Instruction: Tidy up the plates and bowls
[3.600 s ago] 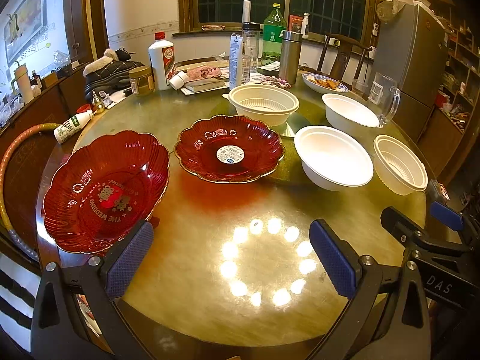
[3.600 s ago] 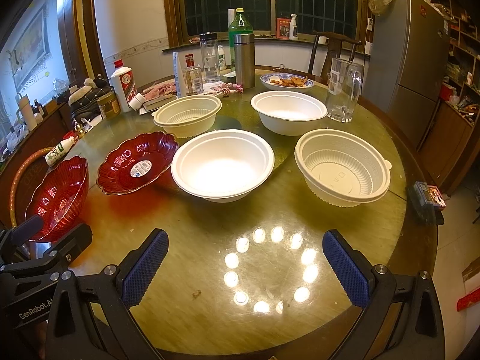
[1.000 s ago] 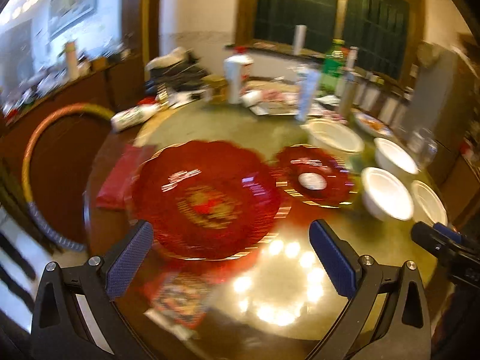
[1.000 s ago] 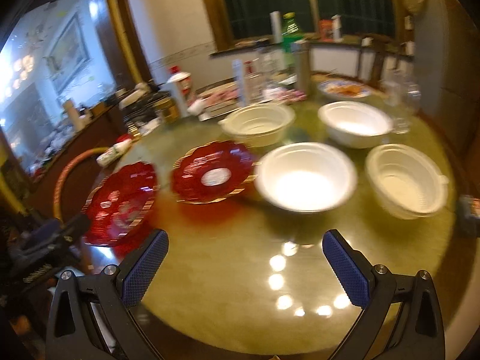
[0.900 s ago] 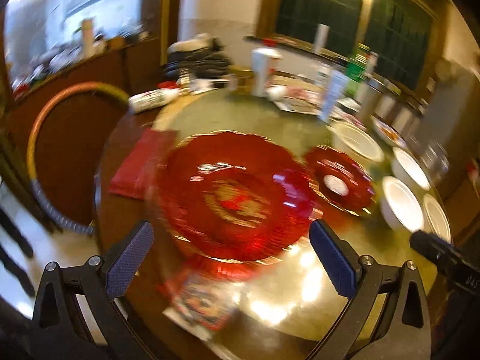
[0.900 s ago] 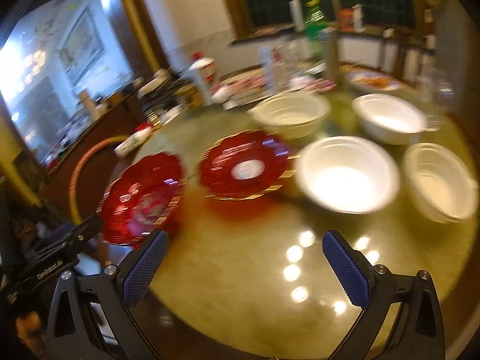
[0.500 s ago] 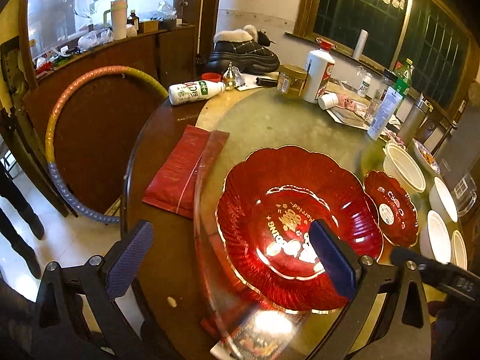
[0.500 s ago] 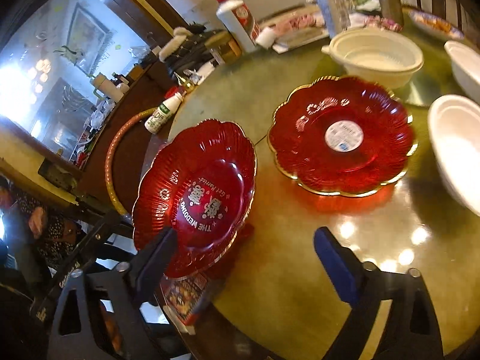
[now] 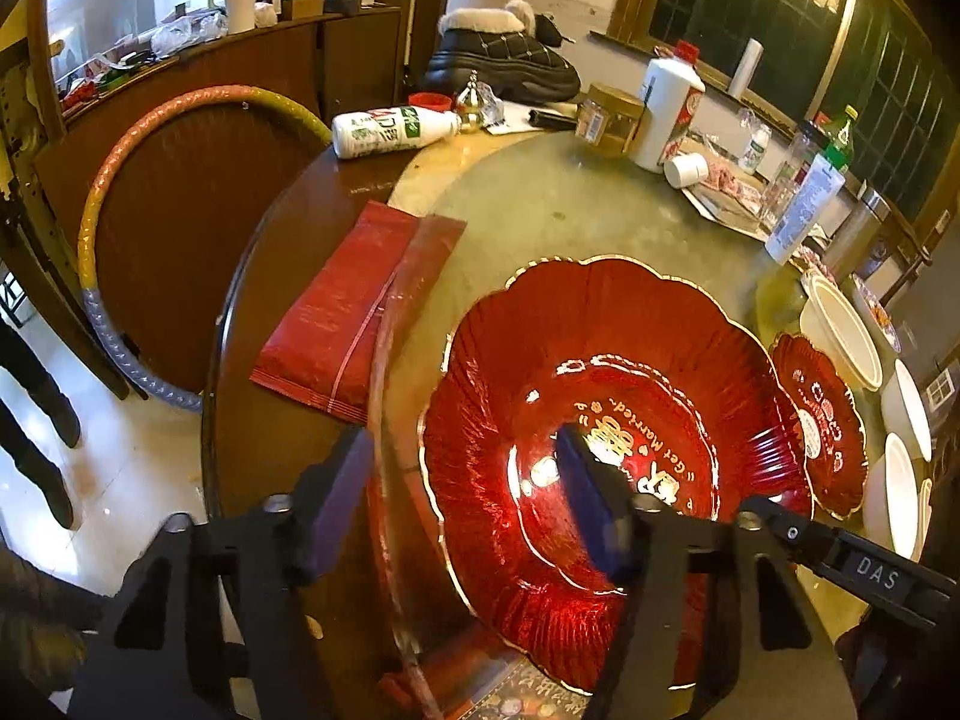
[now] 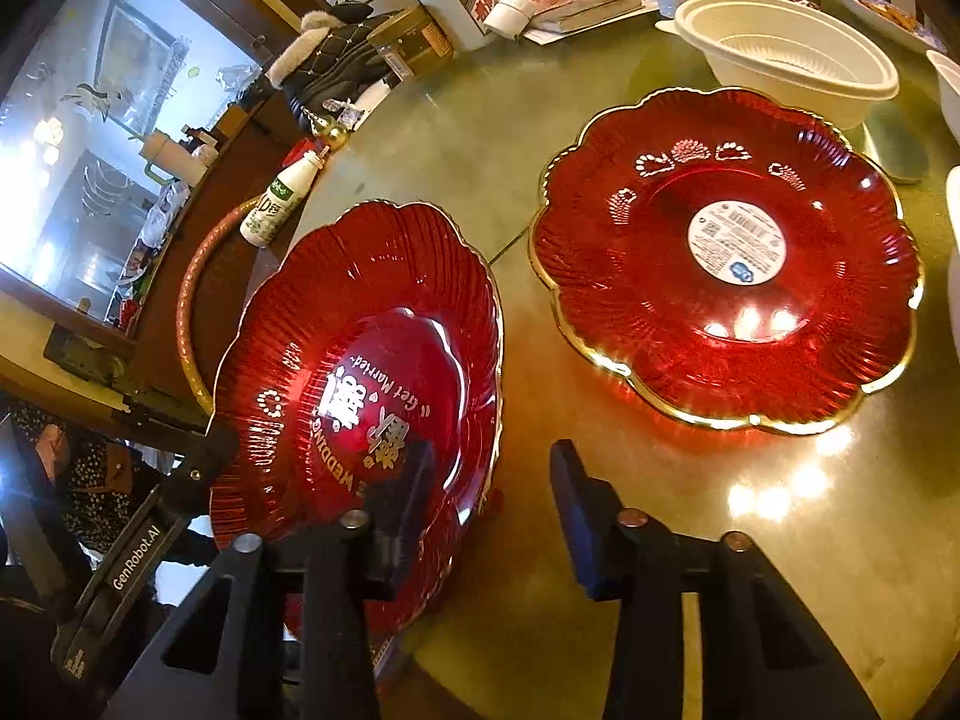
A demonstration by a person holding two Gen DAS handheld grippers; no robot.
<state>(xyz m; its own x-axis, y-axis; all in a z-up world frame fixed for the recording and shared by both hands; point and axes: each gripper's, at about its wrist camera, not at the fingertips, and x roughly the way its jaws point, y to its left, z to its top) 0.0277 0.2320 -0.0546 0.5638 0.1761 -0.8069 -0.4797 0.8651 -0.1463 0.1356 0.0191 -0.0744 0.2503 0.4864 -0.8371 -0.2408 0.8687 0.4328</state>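
Straddling opposite edges of one big red plate (image 9: 606, 324), both claws are closing. The left claw (image 9: 462, 498) has its right pad over the plate's ribbed inside and its left pad outside the near-left rim, over the glass edge of the desk (image 9: 540, 210); the pads do not yet press on the rim. The right claw (image 10: 489, 504) has its left pad over the printed centre and its right pad outside the plate's right rim, above bare desk; here too a gap shows on both sides of the rim.

This plate (image 10: 360, 300) sits at the desk's near-left edge, tilted, its left side higher in the right wrist view. It is scalloped with a gold rim and carries gold wedding lettering.

Two red plates are in view in all. The second red plate (image 10: 726, 258) lies flat further in, just beside the first without touching, with a round white sticker in its middle.

In the left wrist view four white bowls line the far right: one ribbed bowl (image 9: 840, 330) beyond the second plate, then three more toward the frame edge. The right wrist view shows the ribbed bowl (image 10: 792, 54) clearly and only slivers of two others.

One red packet (image 9: 348, 312) lies flat on the desk's wooden rim, left of the held plate.
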